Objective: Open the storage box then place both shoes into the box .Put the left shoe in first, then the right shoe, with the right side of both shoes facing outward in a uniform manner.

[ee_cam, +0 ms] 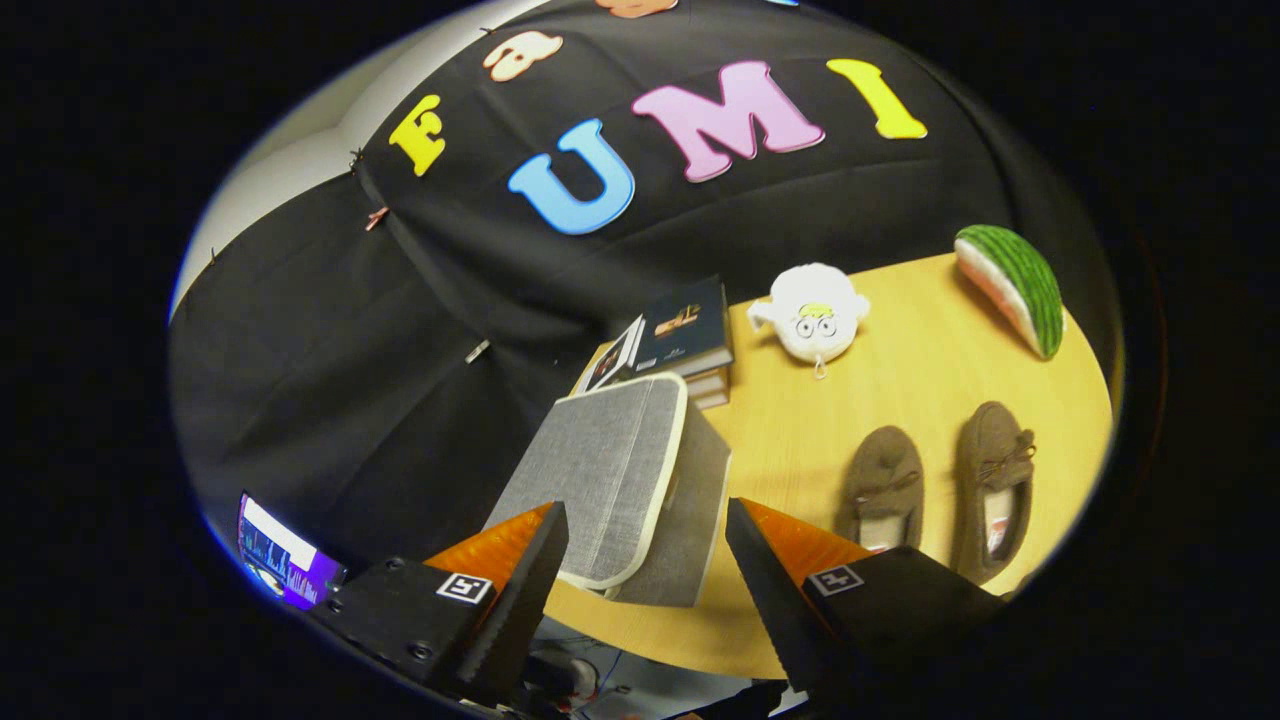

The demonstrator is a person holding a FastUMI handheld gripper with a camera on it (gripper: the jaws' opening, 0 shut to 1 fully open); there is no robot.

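Note:
A grey fabric storage box (640,500) with pale piping stands on the wooden table (800,430), its lid (600,470) lying closed on top. My gripper (647,545) hangs open above the box's near end, one finger on each side of it, touching nothing. Two brown slippers lie side by side to the right of the box: one (882,485) nearer the box, the other (992,485) farther right, toes pointing away from me. The right finger hides part of the nearer slipper's heel.
A stack of books (680,340) sits just behind the box. Beyond the slippers rest a white plush toy (815,320) and a watermelon-slice cushion (1012,285). A lit screen (280,555) glows past the left finger. The table's near edge runs under the fingers.

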